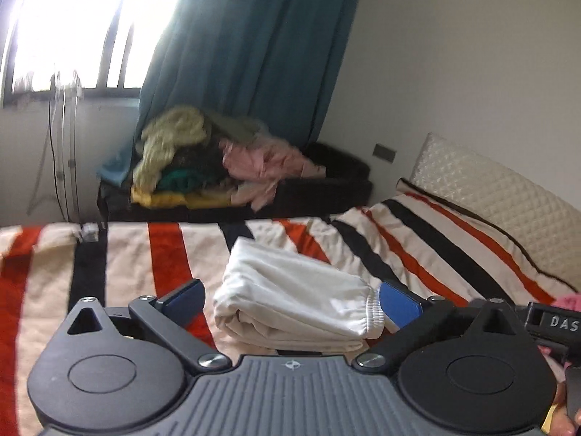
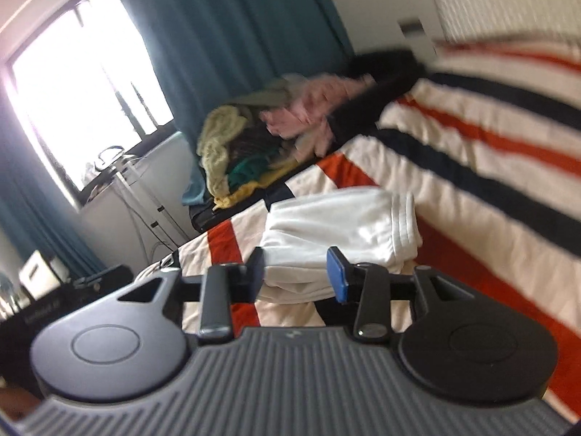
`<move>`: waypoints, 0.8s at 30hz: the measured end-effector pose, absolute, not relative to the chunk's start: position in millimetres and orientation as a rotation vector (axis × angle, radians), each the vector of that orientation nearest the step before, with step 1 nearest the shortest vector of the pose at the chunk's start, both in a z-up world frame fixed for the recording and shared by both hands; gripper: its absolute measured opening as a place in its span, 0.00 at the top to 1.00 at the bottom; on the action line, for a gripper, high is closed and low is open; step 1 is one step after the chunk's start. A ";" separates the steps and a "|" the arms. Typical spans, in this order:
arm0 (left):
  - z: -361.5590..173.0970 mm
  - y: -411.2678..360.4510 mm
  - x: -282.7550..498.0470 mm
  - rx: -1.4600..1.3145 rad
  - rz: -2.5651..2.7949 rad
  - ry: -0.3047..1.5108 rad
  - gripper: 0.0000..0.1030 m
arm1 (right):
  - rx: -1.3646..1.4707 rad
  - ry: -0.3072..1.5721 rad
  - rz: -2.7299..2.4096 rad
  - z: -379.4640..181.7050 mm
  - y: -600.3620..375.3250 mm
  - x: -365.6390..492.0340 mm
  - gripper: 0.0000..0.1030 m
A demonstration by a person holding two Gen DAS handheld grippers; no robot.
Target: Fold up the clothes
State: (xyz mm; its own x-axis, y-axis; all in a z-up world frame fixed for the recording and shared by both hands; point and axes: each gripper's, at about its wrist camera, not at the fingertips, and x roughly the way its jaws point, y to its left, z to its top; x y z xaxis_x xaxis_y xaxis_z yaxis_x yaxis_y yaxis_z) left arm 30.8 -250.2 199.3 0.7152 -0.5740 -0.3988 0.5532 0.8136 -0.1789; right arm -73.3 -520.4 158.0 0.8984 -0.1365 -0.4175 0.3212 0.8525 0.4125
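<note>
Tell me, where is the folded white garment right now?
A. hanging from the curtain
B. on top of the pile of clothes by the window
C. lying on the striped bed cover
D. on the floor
C: the folded white garment lies flat on the striped bed cover, well apart from the pile of clothes beyond the bed's far edge.

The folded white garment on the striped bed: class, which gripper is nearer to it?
Probably the right gripper: its open fingers straddle the folded white garment's near end. The left gripper is spread wide just short of the bundle, not touching it.
</note>
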 end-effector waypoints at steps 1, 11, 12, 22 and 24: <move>201.6 -245.7 17.8 -0.031 -0.628 0.435 0.00 | 0.473 0.365 -0.247 161.0 -510.9 -83.1 0.23; 165.3 -194.5 -55.2 0.029 -0.595 0.335 0.00 | 0.344 0.264 -0.255 133.2 -438.2 -135.8 0.15; 159.9 -191.1 -56.8 0.025 -0.587 0.333 0.00 | 0.340 0.259 -0.254 126.2 -432.4 -138.4 0.15; 110.0 -168.6 -64.3 0.001 -0.529 0.332 0.00 | 0.253 0.237 -0.297 65.0 -398.8 -135.7 0.15; 102.3 -171.8 -60.5 0.006 -0.533 0.343 0.00 | 0.242 0.226 -0.308 62.1 -397.1 -134.0 0.15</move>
State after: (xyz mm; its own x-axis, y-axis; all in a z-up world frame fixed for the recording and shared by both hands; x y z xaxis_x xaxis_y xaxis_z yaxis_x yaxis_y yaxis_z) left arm -60.5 -171.8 102.3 0.8057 -0.4972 -0.3219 0.4992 0.8625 -0.0827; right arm -134.0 -397.1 62.1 0.9283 -0.2705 -0.2553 0.3242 0.9247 0.1993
